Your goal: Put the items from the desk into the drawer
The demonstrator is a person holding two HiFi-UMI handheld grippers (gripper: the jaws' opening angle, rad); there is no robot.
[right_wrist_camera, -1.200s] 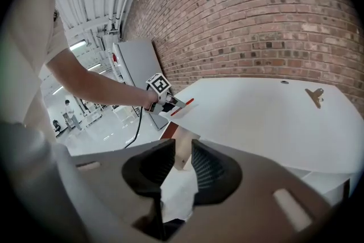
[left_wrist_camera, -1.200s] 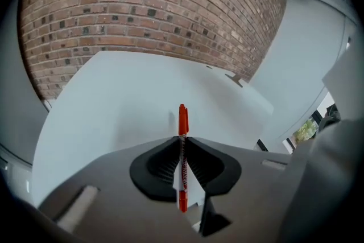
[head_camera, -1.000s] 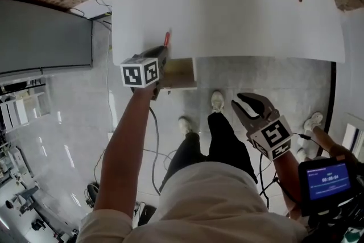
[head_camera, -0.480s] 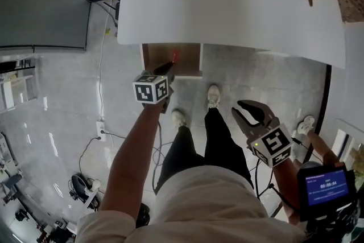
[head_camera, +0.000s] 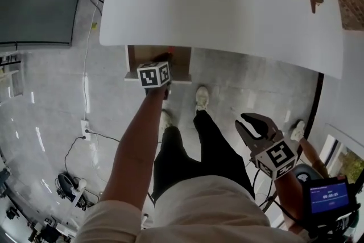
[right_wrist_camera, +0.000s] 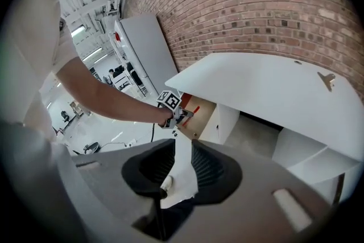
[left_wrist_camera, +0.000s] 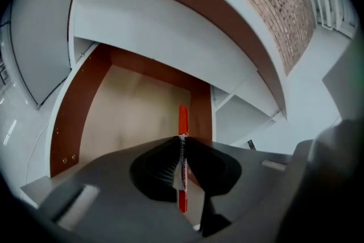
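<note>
left gripper [left_wrist_camera: 182,139] clamped on red pen [left_wrist_camera: 182,119] | just moved in over the open drawer [left_wrist_camera: 62,122] | looks ready to drop it imo | right gripper [right_wrist_camera: 179,144] jaws apart, empty

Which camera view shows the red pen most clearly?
The left gripper view. There the red pen appears large and sharp, clamped between the shut jaws of the left gripper above the open drawer. The head view shows only a red speck of it beyond that gripper. The right gripper view shows only a tiny, distant streak.
</note>
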